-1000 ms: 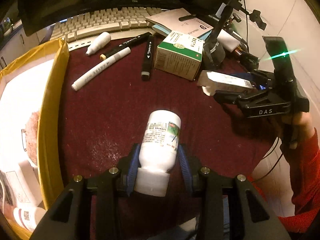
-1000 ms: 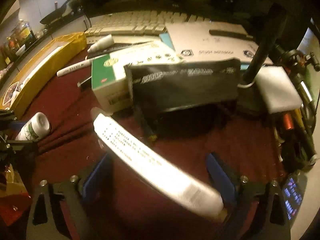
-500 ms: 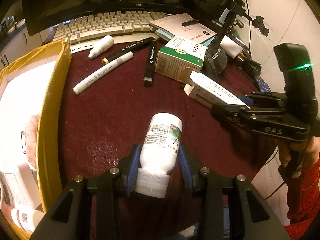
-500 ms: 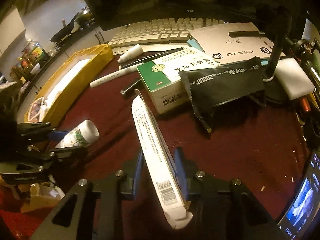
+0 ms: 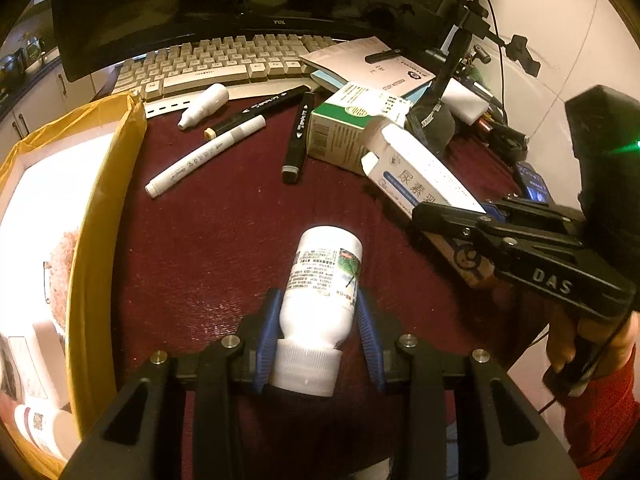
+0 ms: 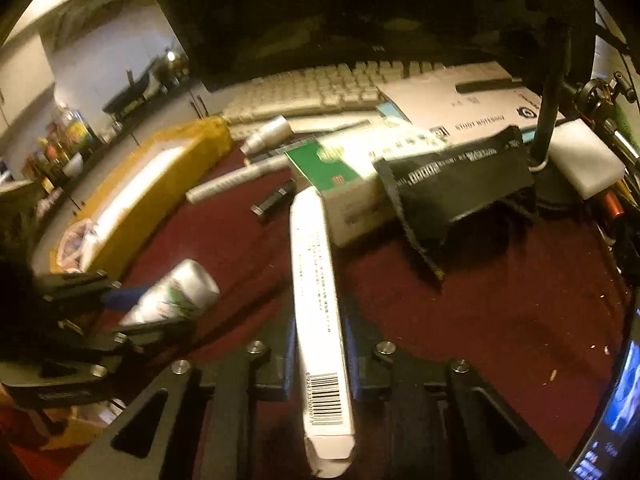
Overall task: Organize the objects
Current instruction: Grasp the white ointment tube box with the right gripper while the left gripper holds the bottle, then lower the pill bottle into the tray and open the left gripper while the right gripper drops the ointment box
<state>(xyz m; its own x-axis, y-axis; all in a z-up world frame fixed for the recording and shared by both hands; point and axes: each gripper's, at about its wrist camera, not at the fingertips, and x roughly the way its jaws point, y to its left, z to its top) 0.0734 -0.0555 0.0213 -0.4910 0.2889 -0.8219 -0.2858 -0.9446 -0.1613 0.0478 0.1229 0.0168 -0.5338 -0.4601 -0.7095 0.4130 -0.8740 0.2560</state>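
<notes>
Left hand-held gripper: we see its blue pads closed onto a white bottle, gripping it low on the body just above the cap; the cap points back toward the camera, the base points far.
Bottle: lying lengthwise between the pads over the dark red desk, near the middle; we cannot tell whether it touches the cloth.
Right hand-held gripper: narrowed down tight on a long white carton, the pads pressing both flat sides near the barcode end.
Carton: held edge-up, its far end reaching toward the green box; from the left wrist view it sits right of the bottle, well apart from it, over the desk.
Boxes on desk: we count one green-and-white box, far right of centre, with a black pouch leaning on its right side.
Markers: we count two black and one white, lying far of the bottle, plus one small white dropper bottle beside the keyboard.
Tray: one yellow-edged tray along the left, holding a few items we cannot make out.
Far edge: one keyboard, one monitor, one notebook.
</notes>
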